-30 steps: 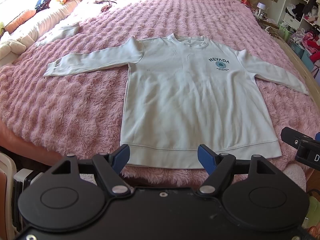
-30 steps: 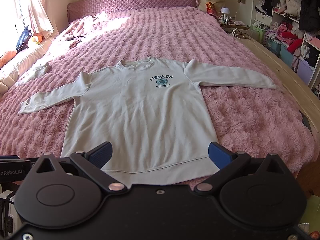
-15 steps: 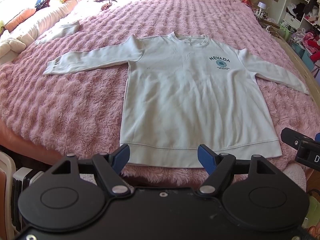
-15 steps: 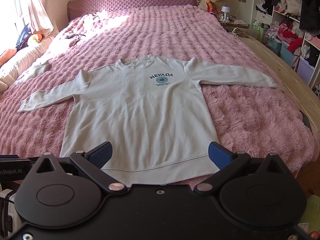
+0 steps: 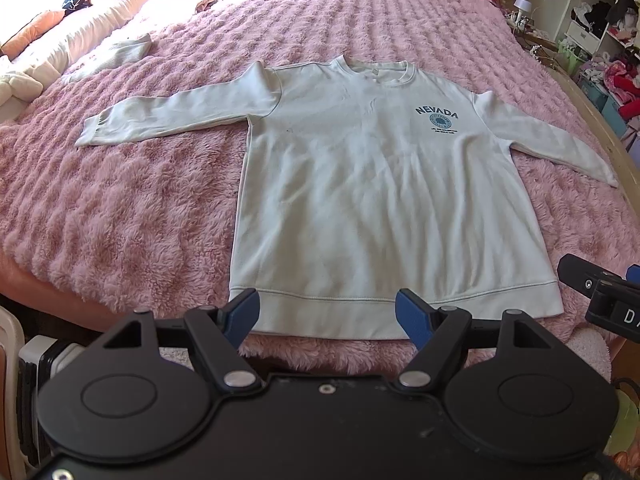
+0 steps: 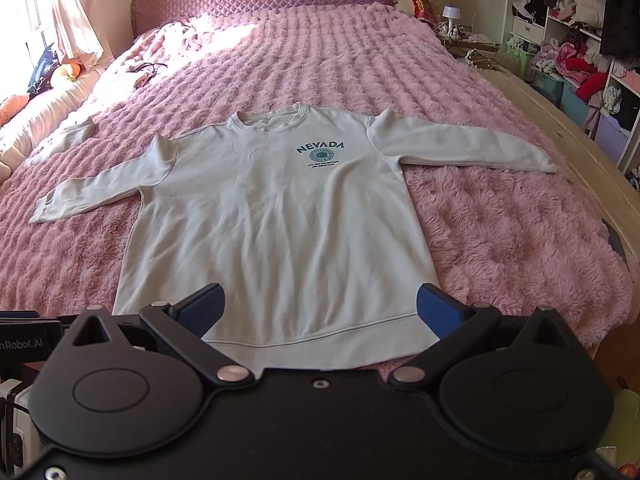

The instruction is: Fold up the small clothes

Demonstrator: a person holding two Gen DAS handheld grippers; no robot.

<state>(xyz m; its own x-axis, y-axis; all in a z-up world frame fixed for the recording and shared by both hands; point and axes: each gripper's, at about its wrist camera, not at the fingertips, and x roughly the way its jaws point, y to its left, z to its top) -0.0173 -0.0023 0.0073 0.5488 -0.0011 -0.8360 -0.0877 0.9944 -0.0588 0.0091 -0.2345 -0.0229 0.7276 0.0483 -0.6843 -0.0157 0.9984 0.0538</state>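
A pale sweatshirt [image 5: 380, 200] lies flat on a pink bedspread [image 5: 120, 208], sleeves spread toward 9 and 3 o'clock. The hem's lower edge hides behind the wide-open, empty left gripper [image 5: 327, 316] and right gripper [image 6: 320, 312]. Only the right view shows the headboard [image 6: 260, 0].

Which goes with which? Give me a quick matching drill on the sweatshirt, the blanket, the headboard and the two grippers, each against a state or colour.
Things:
1. sweatshirt
2. blanket
3. headboard
4. left gripper and right gripper

States:
A. quilted purple
B. open, holding nothing
C. spread flat, sleeves out
D. fluffy pink

Pairs: 1-C, 2-D, 3-A, 4-B
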